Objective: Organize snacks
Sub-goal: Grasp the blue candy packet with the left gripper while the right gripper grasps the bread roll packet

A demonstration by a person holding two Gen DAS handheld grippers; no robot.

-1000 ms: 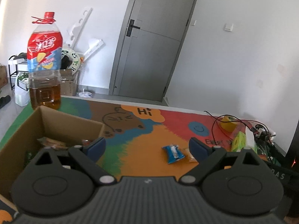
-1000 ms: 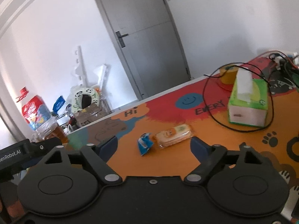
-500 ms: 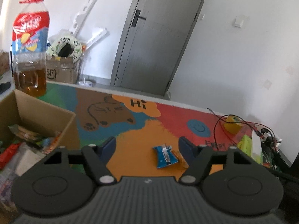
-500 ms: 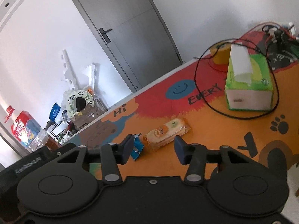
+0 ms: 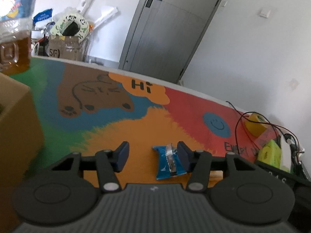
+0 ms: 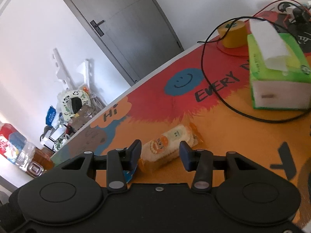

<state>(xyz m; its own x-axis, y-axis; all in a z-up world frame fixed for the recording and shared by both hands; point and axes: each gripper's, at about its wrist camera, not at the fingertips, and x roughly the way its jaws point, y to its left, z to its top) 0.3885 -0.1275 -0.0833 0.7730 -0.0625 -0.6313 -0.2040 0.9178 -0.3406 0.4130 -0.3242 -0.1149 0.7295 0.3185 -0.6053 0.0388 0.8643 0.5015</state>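
Note:
A blue snack packet (image 5: 168, 162) lies on the colourful table mat (image 5: 136, 128). My left gripper (image 5: 153, 155) is low over the mat with the packet between its fingers. The packet sits against the right finger (image 5: 182, 154), with a wide gap to the left one, and the jaws are closing. In the right wrist view an orange-and-white snack packet (image 6: 169, 145) lies slanted on the mat. My right gripper (image 6: 160, 153) straddles its near end, the pads close beside it without pinching. A corner of the blue packet (image 6: 129, 174) shows under the right gripper's left finger.
A cardboard box (image 5: 17, 116) stands at the left edge, with a large bottle of amber liquid (image 5: 13, 38) behind it. At the right are a green tissue box (image 6: 278, 73), a yellow tape roll (image 6: 233, 35) and a looping black cable (image 6: 202, 64). A grey door stands beyond the table.
Both grippers have come forward and down onto the two packets, and their jaws have narrowed. The box has slid to the left edge of the left wrist view.

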